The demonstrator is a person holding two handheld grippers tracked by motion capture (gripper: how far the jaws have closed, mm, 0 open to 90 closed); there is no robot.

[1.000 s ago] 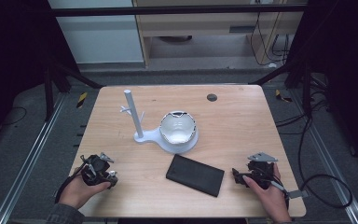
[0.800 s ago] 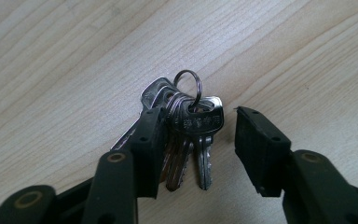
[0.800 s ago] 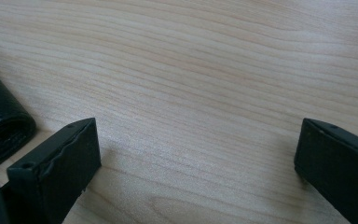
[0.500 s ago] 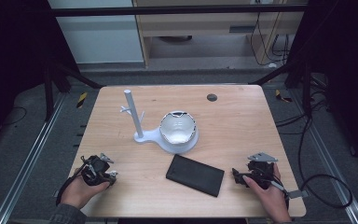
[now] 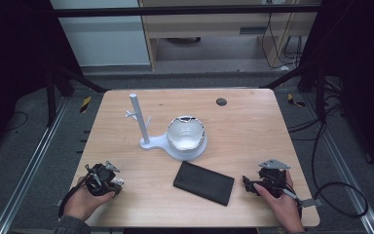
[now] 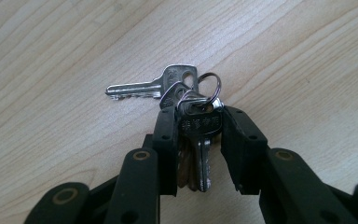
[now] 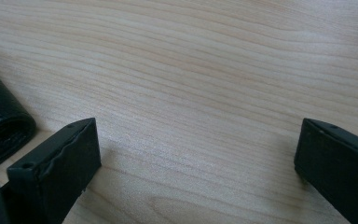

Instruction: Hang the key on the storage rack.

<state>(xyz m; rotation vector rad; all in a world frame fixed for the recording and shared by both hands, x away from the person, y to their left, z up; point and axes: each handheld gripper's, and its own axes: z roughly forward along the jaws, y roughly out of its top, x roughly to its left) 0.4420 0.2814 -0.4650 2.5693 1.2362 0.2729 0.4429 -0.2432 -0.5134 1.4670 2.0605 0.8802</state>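
**Key bunch in the left jaws, wallet on the desk**

Where the left gripper (image 6: 198, 126) meets the desk (image 5: 253, 126), its jaws have just been closing and now pinch a bunch of keys (image 6: 193, 116) — several keys on one ring (image 6: 209, 88), the pads pressing on the key heads from both sides. One key (image 6: 140, 87) fans out flat on the wood, its blade pointing away from the rest. In the high view the same gripper (image 5: 116, 183) sits at the near left corner of the desk, held in the person's left hand (image 5: 85, 200), with the keys (image 5: 118, 182) a small bright glint at its tip.

Right gripper (image 7: 196, 163): jaws spread wide, nothing between them but bare wood. It rests at the near right corner (image 5: 247, 184), in the right hand (image 5: 280, 202).

Other items:
- Black wallet (image 5: 203, 182) — flat on the desk between the two grippers, nearer the right one; its edge shows at the left of the right gripper view (image 7: 0, 126).
- White stand (image 5: 173, 144) with an upright post (image 5: 140, 117) bearing short pegs, mid-desk.
- Shiny bowl-shaped piece (image 5: 186, 132) seated on the round end of the stand's base.
- Small dark round disc (image 5: 221, 102) near the far edge.
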